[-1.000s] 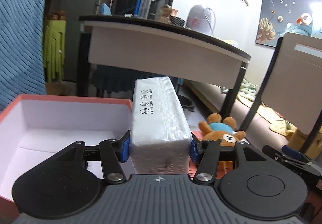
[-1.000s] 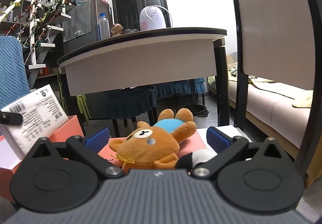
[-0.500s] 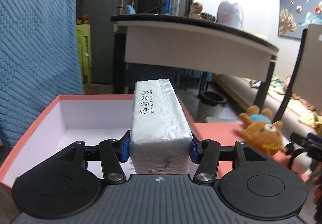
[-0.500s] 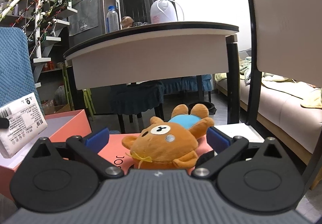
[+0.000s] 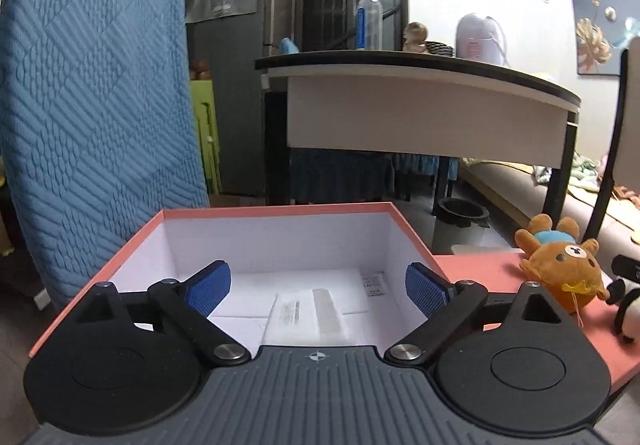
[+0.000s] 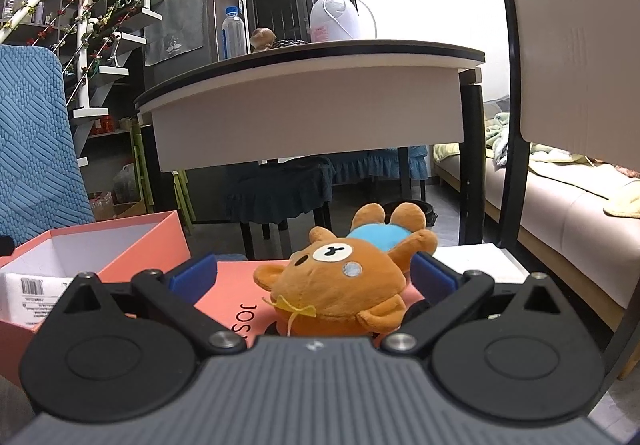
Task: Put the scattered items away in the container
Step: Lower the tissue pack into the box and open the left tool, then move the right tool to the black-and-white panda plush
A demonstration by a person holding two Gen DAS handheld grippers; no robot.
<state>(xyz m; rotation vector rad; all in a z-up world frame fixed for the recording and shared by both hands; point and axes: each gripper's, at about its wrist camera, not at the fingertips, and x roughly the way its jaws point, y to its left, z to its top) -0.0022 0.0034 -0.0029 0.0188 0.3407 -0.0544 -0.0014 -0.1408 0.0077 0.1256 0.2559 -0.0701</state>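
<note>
The left gripper (image 5: pixel 318 287) is spread wide with nothing between its blue pads, hovering over the open coral box (image 5: pixel 276 209) at frame centre. A white tissue pack (image 5: pixel 308 319) lies on the box floor, just below the tips. The right gripper (image 6: pixel 316 273) is also spread, its pads on either side of the brown bear toy (image 6: pixel 344 285), which lies on the coral lid (image 6: pixel 236 295) at lower centre; whether they touch it is unclear. The box sits at lower left there
</note>
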